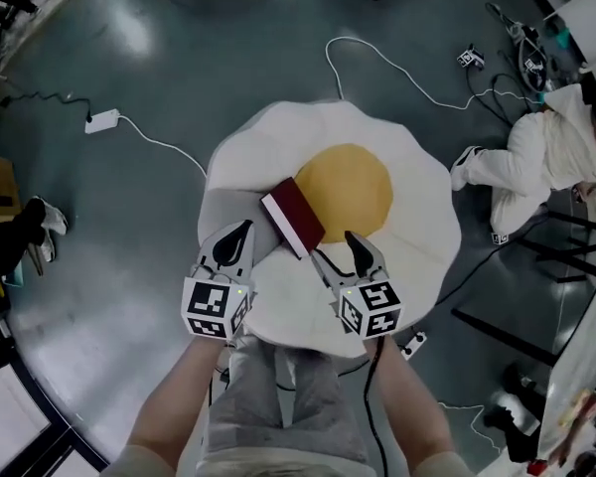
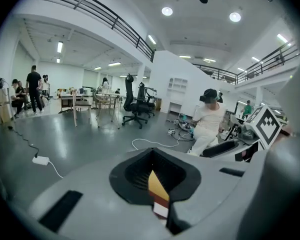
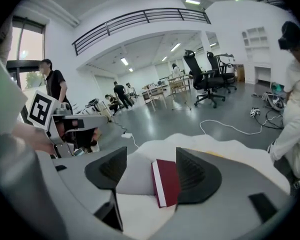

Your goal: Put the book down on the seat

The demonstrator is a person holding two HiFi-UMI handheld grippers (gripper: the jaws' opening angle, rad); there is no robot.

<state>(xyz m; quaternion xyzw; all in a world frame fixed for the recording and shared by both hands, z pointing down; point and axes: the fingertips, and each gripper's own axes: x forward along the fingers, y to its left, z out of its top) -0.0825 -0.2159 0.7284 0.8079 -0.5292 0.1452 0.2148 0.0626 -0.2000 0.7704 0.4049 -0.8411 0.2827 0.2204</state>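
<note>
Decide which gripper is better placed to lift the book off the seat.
Right, probably: the right gripper has its jaws apart and its view frames the book between them on the seat; the left gripper looks shut.

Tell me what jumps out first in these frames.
A big fried-egg cushion lies on the grey floor at the centre of the head view. A dark red book lies flat at the edge of its yolk. The left gripper and right gripper hover over the cushion's near side, and the right one's jaws stand apart, holding nothing. A person in white sits on the floor at right.
</note>
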